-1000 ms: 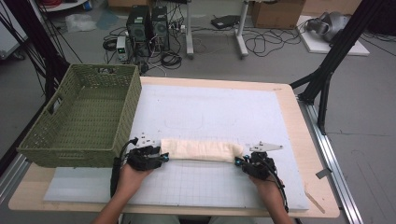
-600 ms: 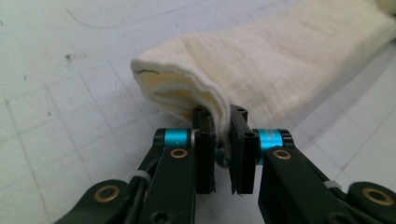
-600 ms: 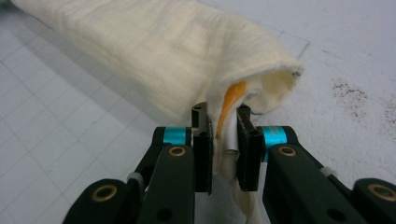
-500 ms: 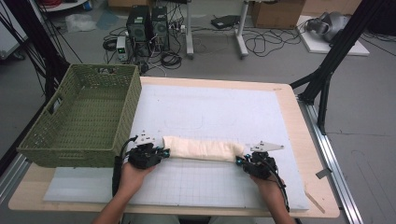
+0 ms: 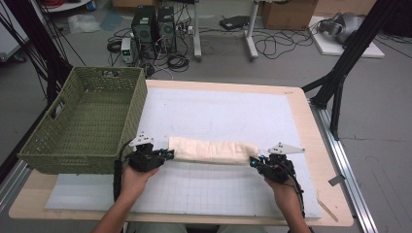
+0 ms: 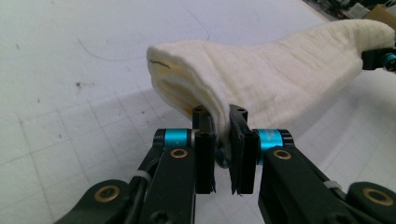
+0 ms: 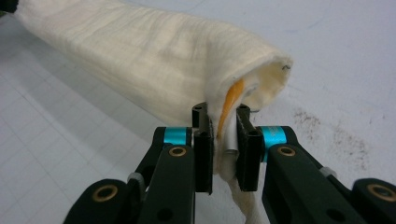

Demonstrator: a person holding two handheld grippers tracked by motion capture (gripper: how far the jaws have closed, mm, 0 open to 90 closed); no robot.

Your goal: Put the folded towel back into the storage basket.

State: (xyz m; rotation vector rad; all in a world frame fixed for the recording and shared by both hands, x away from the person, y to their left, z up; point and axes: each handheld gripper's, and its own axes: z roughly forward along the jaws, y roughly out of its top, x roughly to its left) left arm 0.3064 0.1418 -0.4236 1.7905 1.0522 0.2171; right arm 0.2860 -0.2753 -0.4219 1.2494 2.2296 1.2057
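High view: the folded cream towel [image 5: 211,150] lies lengthwise left to right on the white mat [image 5: 218,111], beside the green basket [image 5: 82,121], between the left gripper [image 5: 167,155] and right gripper [image 5: 253,161].

Left gripper view: the jaws, just closing, pinch the towel's end [image 6: 219,107].

Right gripper view: the jaws clamp the opposite end [image 7: 224,116].

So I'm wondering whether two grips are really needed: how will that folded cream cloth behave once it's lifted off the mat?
Probably floppy: the cream cloth is soft folded layers, so its middle would likely sag between the left gripper and the right gripper. It looks light. The layers gape at each pinched end, so they may slip or unfold.
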